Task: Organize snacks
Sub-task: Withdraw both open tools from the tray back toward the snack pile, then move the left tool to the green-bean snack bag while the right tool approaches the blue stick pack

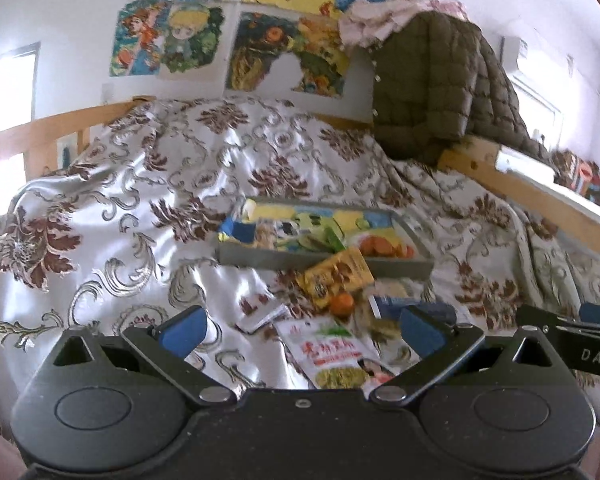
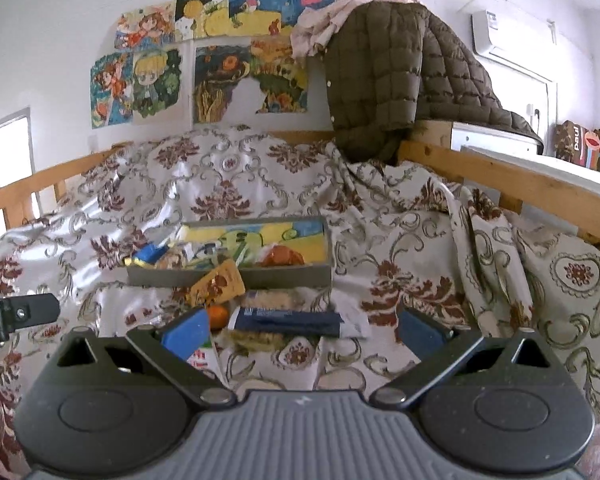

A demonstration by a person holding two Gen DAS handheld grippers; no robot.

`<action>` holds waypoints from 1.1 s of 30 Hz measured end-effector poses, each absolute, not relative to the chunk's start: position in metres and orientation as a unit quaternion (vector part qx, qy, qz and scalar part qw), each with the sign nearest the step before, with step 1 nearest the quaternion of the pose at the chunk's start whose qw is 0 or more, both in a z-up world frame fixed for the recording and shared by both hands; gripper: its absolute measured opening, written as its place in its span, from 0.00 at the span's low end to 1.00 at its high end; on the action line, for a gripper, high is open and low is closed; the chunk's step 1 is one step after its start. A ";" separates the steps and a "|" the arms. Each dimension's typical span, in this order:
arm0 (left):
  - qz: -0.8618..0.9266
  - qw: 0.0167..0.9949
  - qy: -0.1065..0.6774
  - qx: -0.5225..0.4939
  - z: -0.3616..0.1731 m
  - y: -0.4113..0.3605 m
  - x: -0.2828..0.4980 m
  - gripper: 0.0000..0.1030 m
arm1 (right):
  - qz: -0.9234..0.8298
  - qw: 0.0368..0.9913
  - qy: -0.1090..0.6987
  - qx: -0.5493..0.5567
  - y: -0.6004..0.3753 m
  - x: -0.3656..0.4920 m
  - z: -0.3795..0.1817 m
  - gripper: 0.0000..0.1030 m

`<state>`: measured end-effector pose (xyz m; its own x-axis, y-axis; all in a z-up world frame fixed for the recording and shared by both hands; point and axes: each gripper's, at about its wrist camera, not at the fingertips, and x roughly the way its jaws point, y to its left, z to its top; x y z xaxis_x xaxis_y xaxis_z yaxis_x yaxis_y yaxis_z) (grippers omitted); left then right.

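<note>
Both tools, the left tool (image 1: 302, 330) and right tool (image 2: 300, 328), hover spread and empty over the bed (image 1: 112, 200), where one dark blue packet (image 2: 288, 322) lies crosswise just before the grey tray (image 2: 228, 276), one orange (image 2: 217, 315) at its left end.

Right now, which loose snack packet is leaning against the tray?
The yellow packet: its top edge rests on the tray front wall. The white packet and the dark blue packet lie flat on the bedspread, nearer the grippers.
</note>
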<state>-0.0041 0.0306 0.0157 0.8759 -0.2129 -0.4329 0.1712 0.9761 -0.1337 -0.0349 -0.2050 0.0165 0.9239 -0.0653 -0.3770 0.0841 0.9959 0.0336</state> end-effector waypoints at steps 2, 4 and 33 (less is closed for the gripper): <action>-0.106 0.965 0.238 -0.035 0.013 0.027 -0.005 0.99 | -0.038 0.978 0.202 0.020 -0.204 -0.036 0.015 1.00; -0.112 0.962 0.249 -0.027 0.010 0.023 -0.006 0.99 | -0.038 0.977 0.210 0.017 -0.203 -0.037 0.012 1.00; -0.135 0.897 0.419 -0.023 -0.025 0.009 0.052 0.99 | -0.031 0.936 0.348 0.051 -0.219 0.009 -0.010 1.00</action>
<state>0.0516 0.0088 -0.0249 0.6119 -0.2615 -0.7464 0.2226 0.9625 -0.1547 0.0090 -0.2192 -0.0103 0.7558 -0.0220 -0.6544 0.0935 0.9928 0.0747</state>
